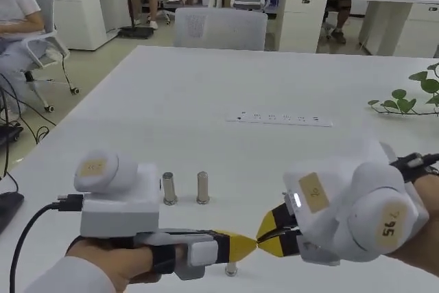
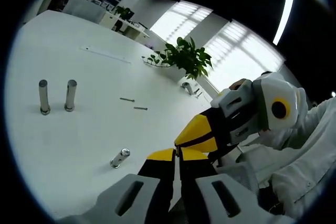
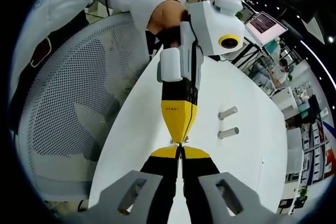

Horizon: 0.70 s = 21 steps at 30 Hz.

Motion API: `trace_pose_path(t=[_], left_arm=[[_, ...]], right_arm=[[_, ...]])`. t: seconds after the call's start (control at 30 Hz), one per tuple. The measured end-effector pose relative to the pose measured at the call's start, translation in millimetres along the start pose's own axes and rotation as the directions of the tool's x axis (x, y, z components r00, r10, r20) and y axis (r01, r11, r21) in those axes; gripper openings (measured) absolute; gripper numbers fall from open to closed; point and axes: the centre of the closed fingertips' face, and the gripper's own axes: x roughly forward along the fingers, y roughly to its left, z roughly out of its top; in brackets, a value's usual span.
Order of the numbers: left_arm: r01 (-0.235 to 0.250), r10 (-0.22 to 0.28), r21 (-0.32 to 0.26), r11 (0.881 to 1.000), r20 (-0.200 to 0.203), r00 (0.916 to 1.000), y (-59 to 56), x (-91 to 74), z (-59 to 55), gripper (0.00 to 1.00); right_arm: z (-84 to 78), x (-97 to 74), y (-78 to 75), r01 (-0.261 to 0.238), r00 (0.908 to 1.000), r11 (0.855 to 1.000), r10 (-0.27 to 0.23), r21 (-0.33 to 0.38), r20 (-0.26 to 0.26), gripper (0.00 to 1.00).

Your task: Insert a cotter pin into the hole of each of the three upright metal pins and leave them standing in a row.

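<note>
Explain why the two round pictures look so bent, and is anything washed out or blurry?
Left gripper view: the fisheye lens bows the table edge, and the windows glare white. Right gripper view: same bulge, the room rolled sideways behind the right claw. Head view: straight lines, soft even light, faint shadows by the upright pins.

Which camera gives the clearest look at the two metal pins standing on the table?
The left gripper view: both standing pins show whole, with nothing in front. The head view shows them smaller; the right gripper view shows them small and turned sideways.
</note>
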Motion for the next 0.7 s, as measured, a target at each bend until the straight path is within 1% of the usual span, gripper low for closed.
trace_pose_path(t=[0.2,0.27,0.43,0.6,0.7], left_arm=[[-0.001,0.001,0.000,1.000,-0.003,1.0000,1.1,-0.4,-0.2,0.00],[-0.004,0.004,0.005,1.000,-0.006,1.0000,1.8,-0.5,-0.5,0.00],[-0.009,0.009,0.014,1.000,-0.005,0.9999,2.8,-0.8,-0.1,0.00],[-0.015,0.016,0.034,0.999,-0.009,0.9998,4.4,-2.0,-0.1,0.00],[-0.020,0.021,0.050,0.999,-0.015,0.9997,5.5,-2.6,-0.1,0.00]], right_arm=[[0.6,0.3,-0.2,-0.002,1.0000,1.000,0.002,0.016,0.004,0.04],[2.1,0.6,-0.4,-0.004,0.9999,0.999,0.003,0.035,0.013,0.05],[0.8,1.1,-1.5,-0.003,0.9999,0.999,0.002,0.049,0.015,0.08],[-3.3,0.5,-0.6,-0.019,0.9997,0.996,0.018,0.085,0.018,0.11],[-4.3,-1.4,-1.5,-0.042,0.9986,0.990,0.037,0.132,0.037,0.11]])
